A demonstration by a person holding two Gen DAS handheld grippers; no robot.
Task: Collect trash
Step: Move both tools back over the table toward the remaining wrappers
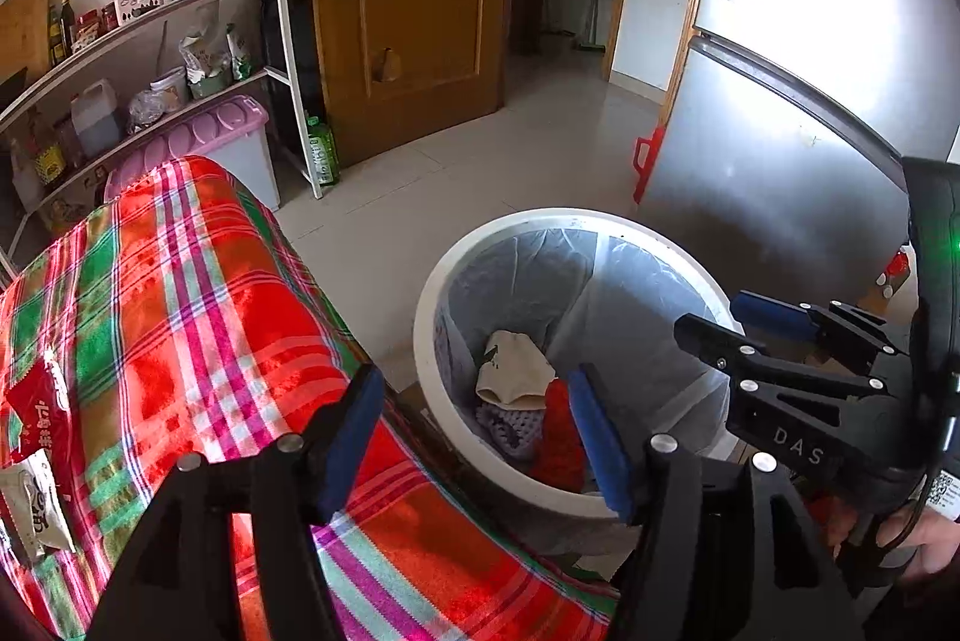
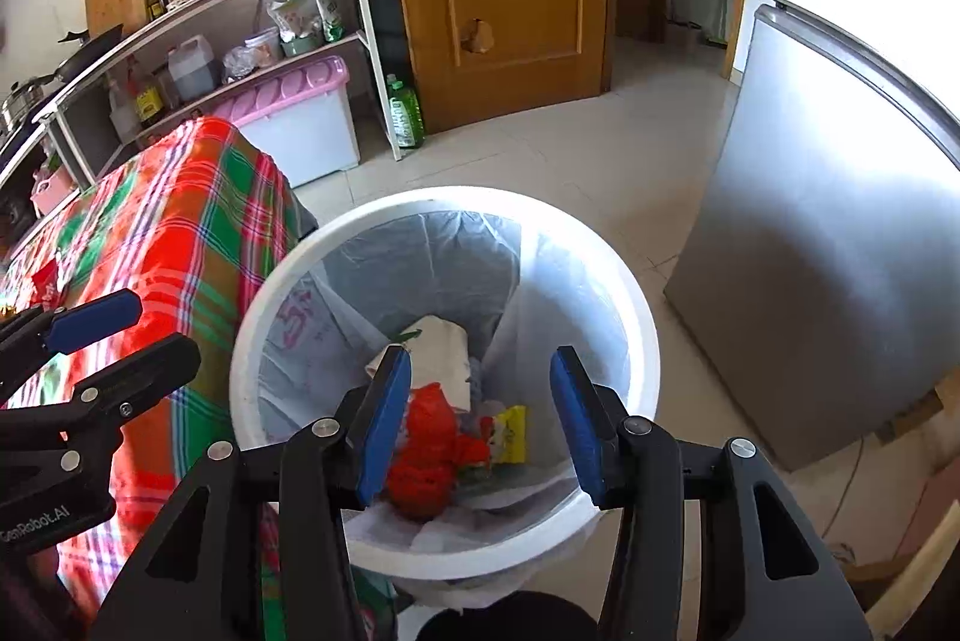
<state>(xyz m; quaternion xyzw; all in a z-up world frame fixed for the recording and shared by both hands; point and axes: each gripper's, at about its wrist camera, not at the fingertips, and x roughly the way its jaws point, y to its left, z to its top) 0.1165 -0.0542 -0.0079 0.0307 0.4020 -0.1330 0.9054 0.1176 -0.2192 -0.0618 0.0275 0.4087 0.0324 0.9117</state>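
Right wrist view: my right gripper (image 2: 480, 413) hangs over the white bin (image 2: 630, 317), jaws released and empty, with a red wrapper (image 2: 429, 461) and a yellow packet (image 2: 513, 434) lying inside on the liner. My left gripper (image 1: 474, 437) sits at the bin's edge beside the checked tabletop (image 1: 180, 293), jaws also apart, holding nothing. I judge the drop done; next I must reach back for the snack packets (image 1: 36, 497) left on the cloth.

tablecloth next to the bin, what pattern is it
Red, green and pink plaid tablecloth, clearest in the left wrist view.
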